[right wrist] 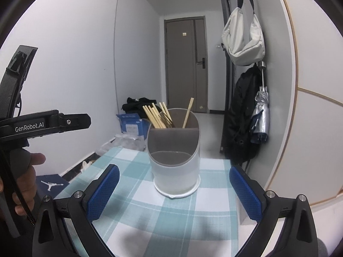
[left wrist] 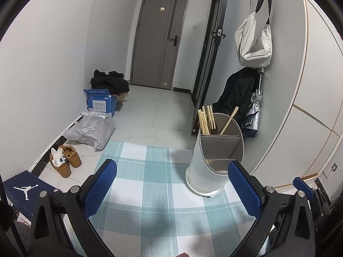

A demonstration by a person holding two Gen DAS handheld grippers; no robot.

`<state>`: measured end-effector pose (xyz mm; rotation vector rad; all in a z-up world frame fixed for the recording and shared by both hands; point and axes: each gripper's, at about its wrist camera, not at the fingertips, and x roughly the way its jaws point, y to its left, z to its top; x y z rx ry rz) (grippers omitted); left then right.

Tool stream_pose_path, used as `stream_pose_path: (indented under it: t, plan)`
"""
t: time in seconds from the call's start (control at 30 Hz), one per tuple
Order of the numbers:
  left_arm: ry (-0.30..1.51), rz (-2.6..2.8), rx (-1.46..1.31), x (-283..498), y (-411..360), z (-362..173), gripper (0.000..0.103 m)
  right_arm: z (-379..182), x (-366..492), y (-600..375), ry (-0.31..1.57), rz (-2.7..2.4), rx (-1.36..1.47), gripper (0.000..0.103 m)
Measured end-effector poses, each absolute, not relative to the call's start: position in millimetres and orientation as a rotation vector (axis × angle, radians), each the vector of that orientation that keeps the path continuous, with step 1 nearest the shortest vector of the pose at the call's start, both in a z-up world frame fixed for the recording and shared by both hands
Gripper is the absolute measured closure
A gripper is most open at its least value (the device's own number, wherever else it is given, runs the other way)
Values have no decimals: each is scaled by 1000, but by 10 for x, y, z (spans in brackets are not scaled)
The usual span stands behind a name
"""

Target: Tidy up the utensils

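A white oval utensil holder [left wrist: 203,171] [right wrist: 175,171] with grey inner dividers stands on the blue-and-white checked tablecloth [left wrist: 148,184] [right wrist: 150,209]. Several wooden chopsticks [left wrist: 205,120] [right wrist: 156,115] lean in its far left compartment, and one more wooden stick [left wrist: 229,121] [right wrist: 187,113] stands in the far right one. The near compartment looks empty. My left gripper [left wrist: 172,184] is open, the holder just ahead of its right finger. My right gripper [right wrist: 174,189] is open too, the holder straight ahead between its fingers. Neither holds anything.
A hand holds the left gripper's body [right wrist: 42,124] at the left of the right wrist view. Beyond the table's far edge lie shoes [left wrist: 64,158], a grey bag [left wrist: 92,130] and a blue box [left wrist: 100,101]. A bag [left wrist: 255,45], jacket and umbrella [right wrist: 261,115] hang on the right wall.
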<state>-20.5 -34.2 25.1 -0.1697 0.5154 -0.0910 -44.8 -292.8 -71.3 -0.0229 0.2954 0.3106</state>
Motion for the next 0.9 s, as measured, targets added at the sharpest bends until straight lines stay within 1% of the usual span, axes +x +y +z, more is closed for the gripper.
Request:
stream_pose_path:
  t: [0.27,0.9]
  plan:
    - [504,-89,-139,-230,-385,237,1,-740,-432,-2928,311,299,-27,0]
    - [513,-72,-165,-219,-344,215,1,-730,-480,-2979,286,297,-11,0]
